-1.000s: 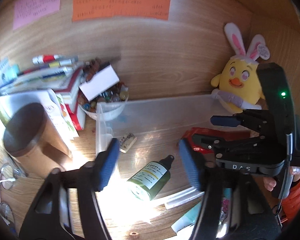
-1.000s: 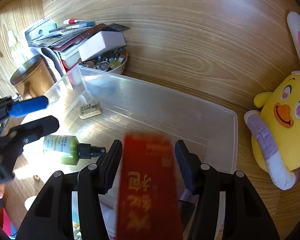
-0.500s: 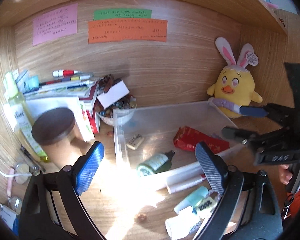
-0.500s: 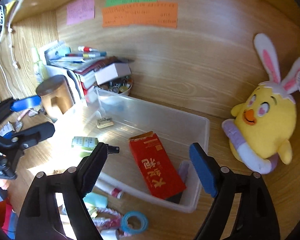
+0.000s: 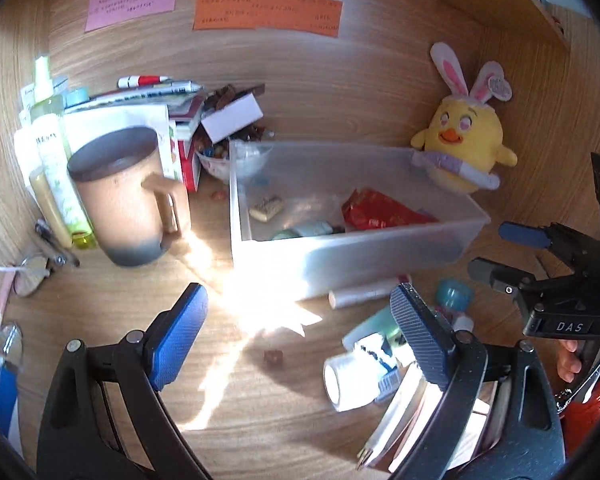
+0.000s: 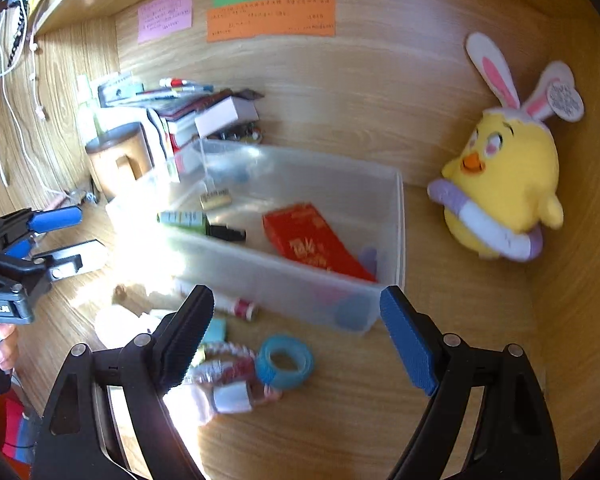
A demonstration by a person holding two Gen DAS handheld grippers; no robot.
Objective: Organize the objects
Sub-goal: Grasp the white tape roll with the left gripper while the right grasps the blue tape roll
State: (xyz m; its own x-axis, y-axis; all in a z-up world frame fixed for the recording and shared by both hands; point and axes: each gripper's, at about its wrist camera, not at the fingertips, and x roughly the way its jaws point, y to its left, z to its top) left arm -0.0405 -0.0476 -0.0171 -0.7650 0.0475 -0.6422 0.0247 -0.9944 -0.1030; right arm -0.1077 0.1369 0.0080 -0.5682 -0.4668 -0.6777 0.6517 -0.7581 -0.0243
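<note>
A clear plastic bin (image 5: 340, 256) (image 6: 398, 216) stands on the wooden desk. In it lie a red packet (image 5: 376, 212) (image 6: 312, 240), a green spray bottle (image 6: 188, 220) and a small eraser (image 5: 266, 208) (image 6: 215, 199). My left gripper (image 5: 300, 340) is open and empty, held back over the desk in front of the bin. My right gripper (image 6: 296, 340) is open and empty, in front of the bin's near wall. Loose items lie before the bin: a blue tape ring (image 6: 286, 364), a white tube (image 5: 364, 296) and a white roll (image 5: 348, 376).
A brown mug (image 5: 120, 200) and bottles (image 5: 56, 168) stand left of the bin. Stacked books with pens (image 5: 156, 88) and a bead bowl (image 5: 216, 156) sit behind. A yellow plush chick (image 5: 464, 144) (image 6: 504, 192) stands at the bin's right. Sticky notes (image 5: 268, 12) hang on the back wall.
My right gripper let go of the red packet into the bin and opened. Both grippers have pulled back from the bin, and the left one has opened wider.
</note>
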